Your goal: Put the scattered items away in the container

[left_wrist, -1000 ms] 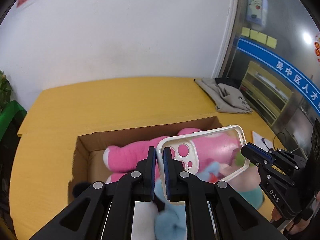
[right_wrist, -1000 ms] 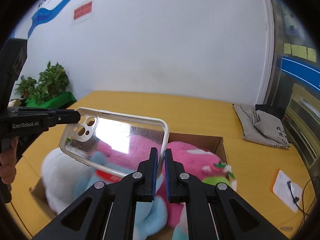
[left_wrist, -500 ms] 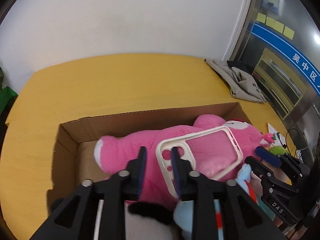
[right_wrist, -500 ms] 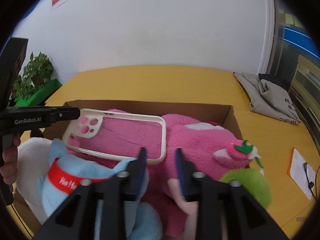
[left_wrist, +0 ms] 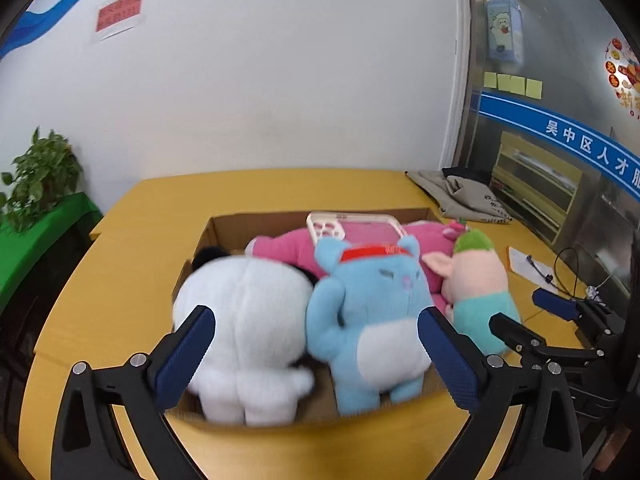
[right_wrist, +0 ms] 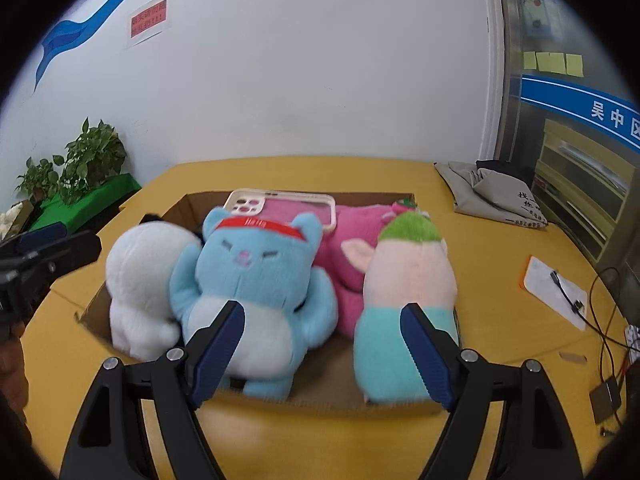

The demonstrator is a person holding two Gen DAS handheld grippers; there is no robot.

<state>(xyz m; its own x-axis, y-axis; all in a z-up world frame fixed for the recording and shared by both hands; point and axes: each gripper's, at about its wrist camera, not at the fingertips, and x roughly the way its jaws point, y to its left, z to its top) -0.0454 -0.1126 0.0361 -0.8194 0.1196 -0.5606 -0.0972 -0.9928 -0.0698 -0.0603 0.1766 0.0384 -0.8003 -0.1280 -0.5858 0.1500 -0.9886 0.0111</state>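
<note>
resting on the yellow table (right_wrist: 320, 440), the cardboard box (left_wrist: 224, 226) holds every item we can see: a white plush (left_wrist: 244, 320) at the left end, a blue cat plush (left_wrist: 372, 300) beside it, a pig plush with green hair (right_wrist: 408, 280) at the right end, and a pink plush (right_wrist: 360, 232) lying along the back. the clear phone case (right_wrist: 280, 206) now lies flat on the pink plush, touching neither tool.

a second ago both grippers pinched that case by opposite edges above the box. since then the jaws of both have just been opening, the case has dropped onto the plush, and both tools have pulled back to the near side of the box. the left gripper (left_wrist: 316, 356) stands fully spread with nothing between its pads; the right gripper (right_wrist: 322, 350) stands wide, also empty.

we judge the case delivered. a grey cloth bag (right_wrist: 496, 196) and a paper card with a cable (right_wrist: 556, 292) sit outside the box on the table; whether these count as scattered items we cannot tell.
</note>
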